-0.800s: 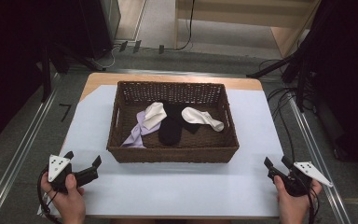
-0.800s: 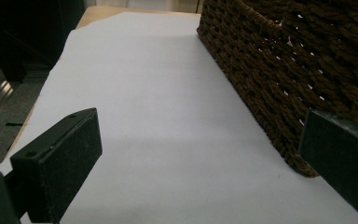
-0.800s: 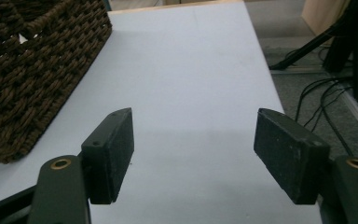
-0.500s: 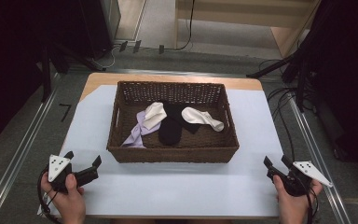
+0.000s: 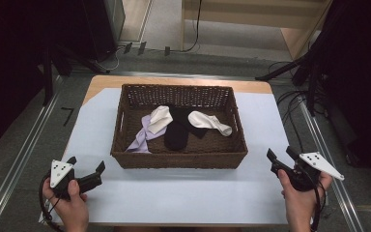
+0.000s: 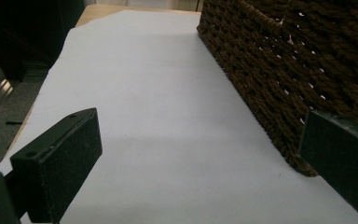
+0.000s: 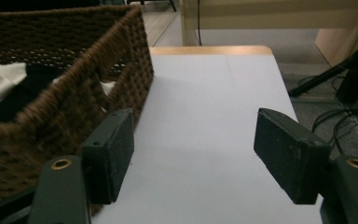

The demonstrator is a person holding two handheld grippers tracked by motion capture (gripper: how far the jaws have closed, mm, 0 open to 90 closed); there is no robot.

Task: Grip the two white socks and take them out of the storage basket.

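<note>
Nothing has moved since the earlier frames: both hands rest where they were, and the socks lie as before. With the wicker basket (image 5: 179,162) as landmark, the left gripper (image 5: 84,170) sits on the white surface (image 5: 183,193) off the basket's near left corner, its jaws wide and empty; the left gripper view shows the basket's woven wall (image 6: 279,70) just beside one jaw. Inside the basket, from left to right, lie a lavender sock (image 5: 142,137), a white sock (image 5: 160,119) overlapping it, a black sock (image 5: 178,129) in the middle, and another white sock (image 5: 210,122) toward the right wall. Off the basket's near right corner, the right gripper (image 5: 284,160) is held with jaws wide, nothing between them. By my reading the work has not begun; the first reach is pending. Either hand must lift over the basket's tall rim and drop onto one sock. The overlapping socks could come up together. Cables and dark stands lie beyond the surface, well apart.
</note>
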